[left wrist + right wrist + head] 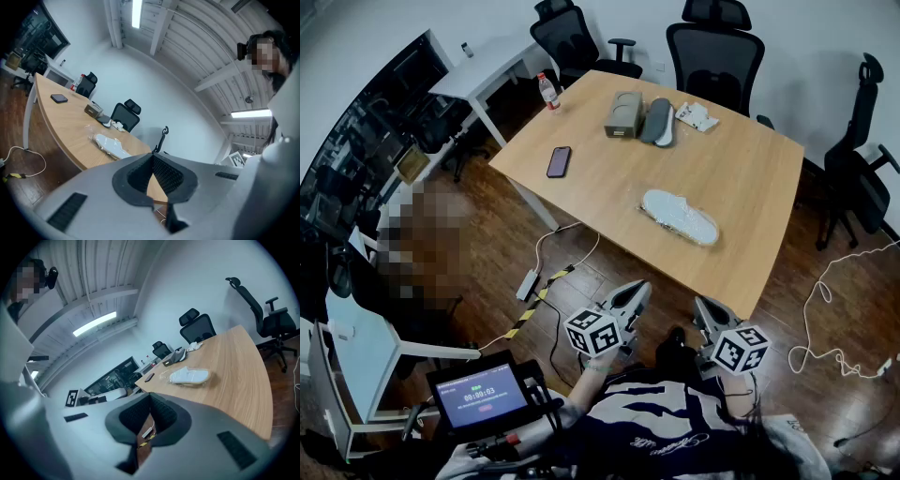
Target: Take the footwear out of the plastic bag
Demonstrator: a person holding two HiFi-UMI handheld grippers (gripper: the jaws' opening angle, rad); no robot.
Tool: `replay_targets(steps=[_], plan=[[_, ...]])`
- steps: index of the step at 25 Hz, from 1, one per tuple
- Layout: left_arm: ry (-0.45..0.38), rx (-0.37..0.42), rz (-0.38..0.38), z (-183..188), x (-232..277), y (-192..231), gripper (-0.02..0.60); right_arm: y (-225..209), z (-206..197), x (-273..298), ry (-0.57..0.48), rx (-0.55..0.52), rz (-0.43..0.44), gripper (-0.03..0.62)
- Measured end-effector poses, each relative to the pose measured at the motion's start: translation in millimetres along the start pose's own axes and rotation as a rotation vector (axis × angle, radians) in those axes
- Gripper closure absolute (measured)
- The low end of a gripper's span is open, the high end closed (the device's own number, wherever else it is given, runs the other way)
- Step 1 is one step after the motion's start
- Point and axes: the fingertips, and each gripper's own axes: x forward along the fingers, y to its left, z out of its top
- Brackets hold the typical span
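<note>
A white shoe in a clear plastic bag (680,216) lies on the near half of the wooden table (750,169). It also shows in the left gripper view as the bagged shoe (111,145) and in the right gripper view as the bagged shoe (189,376). My left gripper (636,289) and right gripper (705,305) hang side by side in front of the table's near corner, well short of the bag. The left gripper (152,157) has its jaws shut with nothing between them. The right gripper (150,397) is shut and empty as well.
At the table's far end lie a grey box (624,114), a dark shoe (658,122) and a white crumpled item (697,116). A phone (559,161) and a bottle (547,91) sit at the left. Office chairs (714,52) ring the table. Cables (825,319) trail across the floor.
</note>
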Motion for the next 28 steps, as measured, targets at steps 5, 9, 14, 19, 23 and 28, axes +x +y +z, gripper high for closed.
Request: replay_targets(steps=[5,9,14,19,23,28], plan=[[-0.016,-0.022,-0.017,14,52,-10,0.578,-40,56,9,-0.016,-0.009,0.012,0.597],[-0.012,-0.016,-0.002,19,87,-2,0.578,-76,75,27,-0.015,0.011,0.024,0.597],[0.021,-0.049,0.054,11,97,17,0.578,-106,68,40,0.031,0.058,0.016,0.597],[0.021,-0.079,0.095,17,103,42,0.578,-131,65,55,0.050,0.096,-0.024,0.597],[0.033,-0.108,0.123,21,107,67,0.578,-146,64,63,0.060,0.120,-0.065,0.597],[0.077,-0.109,0.110,31,139,109,0.578,-174,72,78,0.048,0.148,-0.125,0.568]])
